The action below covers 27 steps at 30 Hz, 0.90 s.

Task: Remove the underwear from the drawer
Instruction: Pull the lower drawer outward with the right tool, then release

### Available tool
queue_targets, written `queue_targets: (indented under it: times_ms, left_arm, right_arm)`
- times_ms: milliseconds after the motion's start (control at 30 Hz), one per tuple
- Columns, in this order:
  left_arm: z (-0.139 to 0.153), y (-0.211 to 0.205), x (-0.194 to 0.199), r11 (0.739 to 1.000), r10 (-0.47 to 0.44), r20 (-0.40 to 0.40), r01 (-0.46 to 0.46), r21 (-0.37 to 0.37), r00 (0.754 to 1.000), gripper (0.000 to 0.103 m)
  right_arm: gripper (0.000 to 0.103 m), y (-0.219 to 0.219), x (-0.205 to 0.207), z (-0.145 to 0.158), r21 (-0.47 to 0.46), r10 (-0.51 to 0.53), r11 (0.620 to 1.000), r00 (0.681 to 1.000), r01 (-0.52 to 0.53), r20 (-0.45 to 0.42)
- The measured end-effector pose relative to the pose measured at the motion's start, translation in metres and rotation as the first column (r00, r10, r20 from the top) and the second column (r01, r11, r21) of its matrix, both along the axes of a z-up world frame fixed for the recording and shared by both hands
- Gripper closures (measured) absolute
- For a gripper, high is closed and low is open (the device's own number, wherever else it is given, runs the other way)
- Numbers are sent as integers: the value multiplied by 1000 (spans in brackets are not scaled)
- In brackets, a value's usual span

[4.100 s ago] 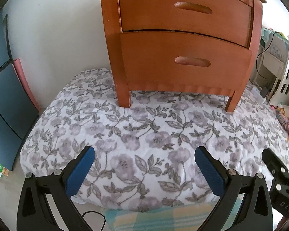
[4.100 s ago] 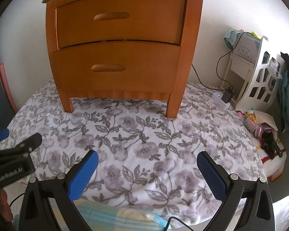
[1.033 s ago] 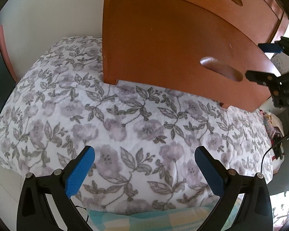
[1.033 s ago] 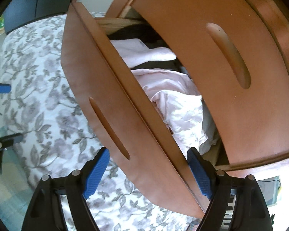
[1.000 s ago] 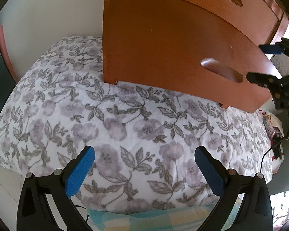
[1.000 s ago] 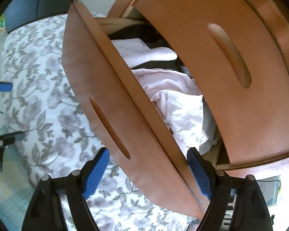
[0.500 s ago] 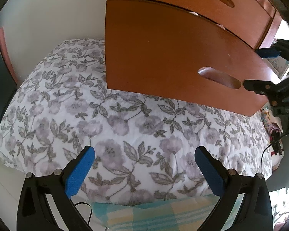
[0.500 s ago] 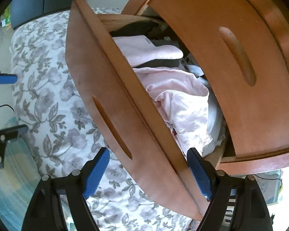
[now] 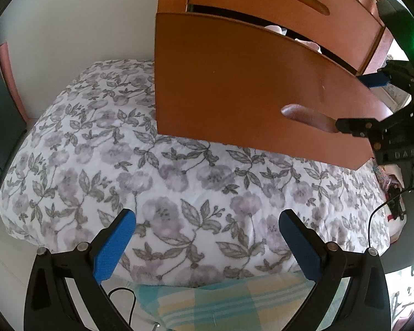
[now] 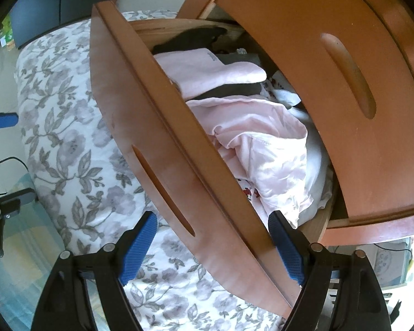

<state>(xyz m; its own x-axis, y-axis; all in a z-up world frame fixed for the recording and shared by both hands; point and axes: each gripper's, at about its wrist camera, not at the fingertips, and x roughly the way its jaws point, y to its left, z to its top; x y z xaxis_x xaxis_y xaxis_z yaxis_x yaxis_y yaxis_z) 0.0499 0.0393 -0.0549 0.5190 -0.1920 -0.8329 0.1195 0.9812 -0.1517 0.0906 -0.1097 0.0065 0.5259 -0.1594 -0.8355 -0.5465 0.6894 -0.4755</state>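
Right gripper [image 10: 211, 244] pinches the front panel of the pulled-out lower drawer [image 10: 162, 149]. Pink underwear [image 10: 262, 143] heaped inside, beyond the panel. Left gripper [image 9: 207, 237] spread, empty, above floral bedspread [image 9: 179, 182].

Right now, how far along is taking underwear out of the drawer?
Done: the lower drawer stands pulled open, pink clothes exposed. In hand: the right gripper clamps the drawer's front. Remaining: nothing is lifted out yet; the left gripper hangs open and empty above the floral quilt.
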Motion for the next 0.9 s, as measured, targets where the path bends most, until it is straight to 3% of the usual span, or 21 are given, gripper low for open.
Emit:
queue_targets:
  times_ms: [300, 733, 900]
  left_arm:
    - [3, -2, -9, 1000, -17, 5, 17, 7, 1000, 0]
    - [9, -1, -21, 999, -28, 19, 28, 28, 999, 0]
    - [11, -1, -24, 999, -30, 23, 29, 35, 999, 0]
  right_arm:
    - [17, 4, -40, 1, 33, 40, 999, 999, -41, 12]
    - [17, 4, -35, 3, 87, -52, 995, 997, 48, 48]
    - [20, -5, -33, 16, 175, -120, 979, 990, 106, 73]
